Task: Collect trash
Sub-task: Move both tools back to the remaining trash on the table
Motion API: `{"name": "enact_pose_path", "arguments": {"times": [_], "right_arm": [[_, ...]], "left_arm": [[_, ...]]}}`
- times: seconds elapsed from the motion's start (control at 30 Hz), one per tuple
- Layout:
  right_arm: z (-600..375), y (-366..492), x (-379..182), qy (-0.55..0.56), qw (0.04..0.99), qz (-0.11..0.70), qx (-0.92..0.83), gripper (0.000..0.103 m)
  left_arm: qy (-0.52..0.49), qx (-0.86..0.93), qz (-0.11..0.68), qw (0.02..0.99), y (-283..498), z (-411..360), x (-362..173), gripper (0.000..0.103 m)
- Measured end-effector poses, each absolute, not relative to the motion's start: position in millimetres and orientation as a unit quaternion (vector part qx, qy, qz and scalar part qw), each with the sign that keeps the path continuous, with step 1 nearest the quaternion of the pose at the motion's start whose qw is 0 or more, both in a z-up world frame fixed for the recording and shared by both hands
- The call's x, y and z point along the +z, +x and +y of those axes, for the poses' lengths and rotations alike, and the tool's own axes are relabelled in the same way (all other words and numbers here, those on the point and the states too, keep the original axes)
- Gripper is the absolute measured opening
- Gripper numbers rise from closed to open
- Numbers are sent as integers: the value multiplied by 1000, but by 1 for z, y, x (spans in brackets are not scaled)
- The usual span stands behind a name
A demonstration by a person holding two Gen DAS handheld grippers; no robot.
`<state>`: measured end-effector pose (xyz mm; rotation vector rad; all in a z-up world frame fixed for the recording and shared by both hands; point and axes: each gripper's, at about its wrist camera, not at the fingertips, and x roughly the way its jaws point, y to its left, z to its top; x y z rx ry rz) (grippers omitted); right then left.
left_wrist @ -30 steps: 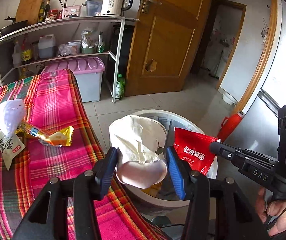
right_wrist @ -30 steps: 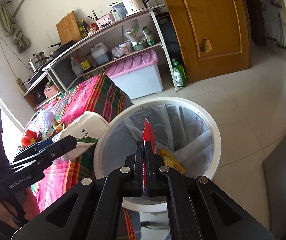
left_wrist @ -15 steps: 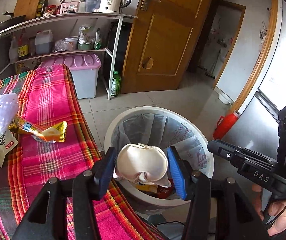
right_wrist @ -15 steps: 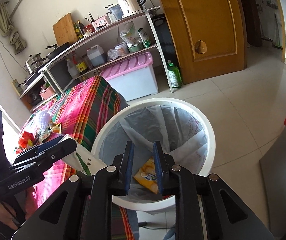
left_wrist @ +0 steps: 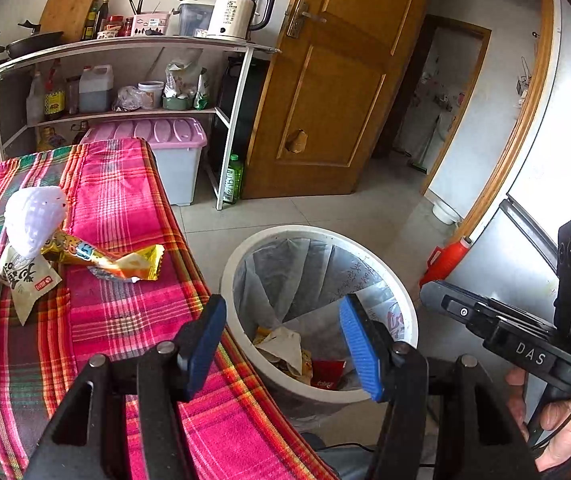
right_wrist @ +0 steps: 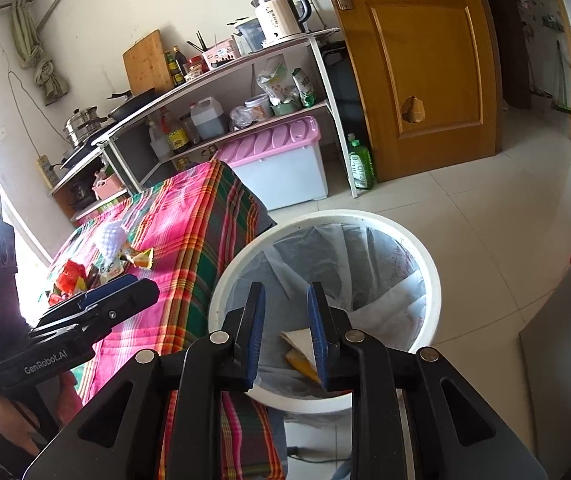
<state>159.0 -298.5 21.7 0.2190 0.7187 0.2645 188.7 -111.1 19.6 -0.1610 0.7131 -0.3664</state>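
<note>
Both tools hang over the white bin, each with nothing between its blue pads: the left gripper (left_wrist: 283,340) has its fingers spread wide over the near rim, and the right gripper (right_wrist: 284,330) stands parted by a narrower gap. The bin (left_wrist: 405,308), lined with a pale bag, sits on the tiled floor just off the table's edge, and at its bottom lie a crumpled cream wrapper (left_wrist: 283,346), a red packet (left_wrist: 327,374) and a yellow packet (right_wrist: 301,364). On the table (left_wrist: 133,312), covered in pink plaid cloth, more trash waits: a yellow snack wrapper (left_wrist: 105,260) lying toward the bin-side edge, a white foam net (left_wrist: 33,216) just behind it, and a white sachet (left_wrist: 25,280) beside them. Beyond the table's far end stands a lilac-lidded storage box (left_wrist: 157,136) under the shelf rack.
</note>
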Motion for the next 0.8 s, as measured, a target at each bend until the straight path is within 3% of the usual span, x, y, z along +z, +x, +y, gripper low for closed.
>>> {"name": "enact_pose_path", "arguments": {"times": [0.43,0.8], "right_arm": [[-246,146,30,88,918,342,183,23],[-197,135,32,59,904,349,240,33]], "left_arm": [[-89,-112,320,937,147,-49,33,61],[-93,-57,306,946,115,2,37,61]]}}
